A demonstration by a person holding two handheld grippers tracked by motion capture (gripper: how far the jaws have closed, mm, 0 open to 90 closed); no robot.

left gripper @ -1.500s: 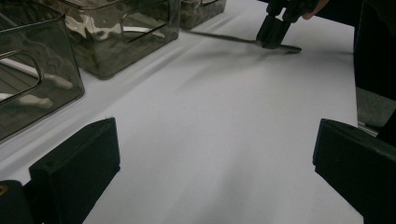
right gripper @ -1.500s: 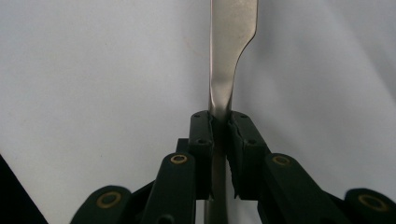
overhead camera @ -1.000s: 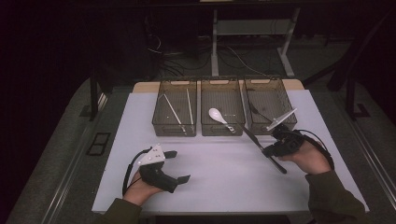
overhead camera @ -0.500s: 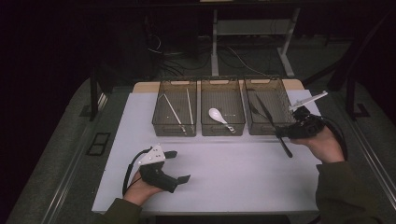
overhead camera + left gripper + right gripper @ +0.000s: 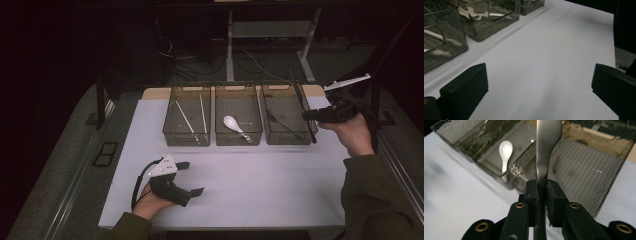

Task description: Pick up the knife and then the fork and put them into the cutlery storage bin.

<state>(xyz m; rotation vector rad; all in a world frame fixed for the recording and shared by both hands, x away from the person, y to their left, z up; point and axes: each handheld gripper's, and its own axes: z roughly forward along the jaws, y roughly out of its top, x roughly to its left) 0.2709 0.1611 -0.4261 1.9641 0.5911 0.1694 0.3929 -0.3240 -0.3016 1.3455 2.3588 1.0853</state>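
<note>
- Right gripper clamped on a dark utensil, held above the right bin.
- Left gripper rests on the table, jaws apart, nothing between.
- White spoon in the middle bin.

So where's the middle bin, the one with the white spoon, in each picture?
High view: middle bin, centre of the row of three.
Left gripper view: middle bin, upper left, second along the row.
Right gripper view: middle bin, upper left, white spoon inside.
Shared landmark: the white table top.
</note>
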